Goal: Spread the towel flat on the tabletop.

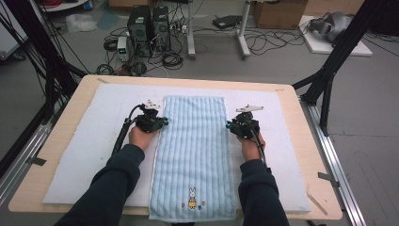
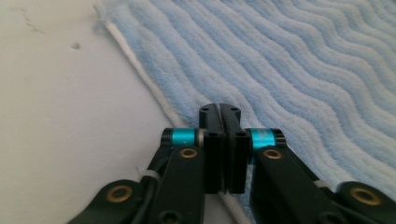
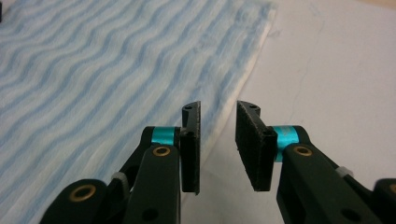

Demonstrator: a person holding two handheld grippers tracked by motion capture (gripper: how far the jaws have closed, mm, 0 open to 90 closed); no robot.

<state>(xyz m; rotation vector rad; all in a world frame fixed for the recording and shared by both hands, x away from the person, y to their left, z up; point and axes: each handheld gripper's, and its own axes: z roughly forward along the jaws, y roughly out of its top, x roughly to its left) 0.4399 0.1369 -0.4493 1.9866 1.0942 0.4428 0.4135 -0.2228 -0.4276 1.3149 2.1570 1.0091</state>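
Observation:
A light blue ribbed towel (image 1: 195, 150) lies flat lengthwise on a white mat (image 1: 89, 141), with a small embroidered rabbit (image 1: 192, 198) near its front end. My left gripper (image 1: 162, 123) rests at the towel's left edge, about a third of the way down from the far end. In the left gripper view its jaws are pressed together (image 2: 219, 108) over the towel's (image 2: 303, 70) white hem, and no fabric shows between them. My right gripper (image 1: 230, 125) sits at the towel's right edge. Its jaws stand apart (image 3: 218, 112) on either side of the hem of the towel (image 3: 93, 70).
The mat covers most of a wooden table (image 1: 56, 136). Black frame legs (image 1: 329, 80) stand at the table's far right and far left. Computers (image 1: 148, 26), cables and boxes sit on the floor beyond the table.

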